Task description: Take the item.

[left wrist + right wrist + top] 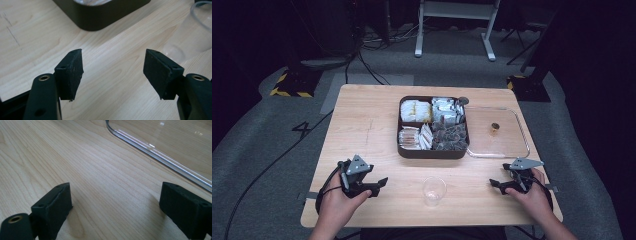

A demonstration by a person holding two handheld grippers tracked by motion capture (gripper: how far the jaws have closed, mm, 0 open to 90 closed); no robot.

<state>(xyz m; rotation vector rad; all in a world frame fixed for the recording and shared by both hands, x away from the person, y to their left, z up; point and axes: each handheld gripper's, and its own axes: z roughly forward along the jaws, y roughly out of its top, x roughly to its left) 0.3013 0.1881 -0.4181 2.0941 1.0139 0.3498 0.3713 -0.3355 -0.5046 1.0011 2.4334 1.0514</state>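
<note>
Two hand-held grippers sit low over the near edge of the worktop point(362, 115) in the high view. The left hand-held gripper point(382, 183) is held at the near left, its tips pointing right toward a clear plastic cup point(434, 190) that stands upright near the front edge, between the two hands and touched by neither. The right hand-held gripper point(494, 185) is at the near right, tips pointing left, well apart from the cup. Behind the cup lies a dark tray point(432, 151) with four compartments holding wrapped packets and sachets; touching its right side is a clear lid point(524, 135) lying flat, with a small brown object point(495, 129) on it.

From the left gripper view, the left hand-held gripper point(113, 72) has its jaws standing fairly wide apart with bare wood between them and nothing held. The clear cup point(192, 32) shows at the upper right, just beyond the right-hand jaw and apart from it. A corner of the dark tray point(100, 17) lies farther off at the top.

From the right gripper view, the right hand-held gripper point(115, 205) is wide open, its jaws close over the wood with nothing between them. The rounded edge of the clear lid point(160, 155) runs across the upper right, near the right-hand jaw but not touching it
</note>
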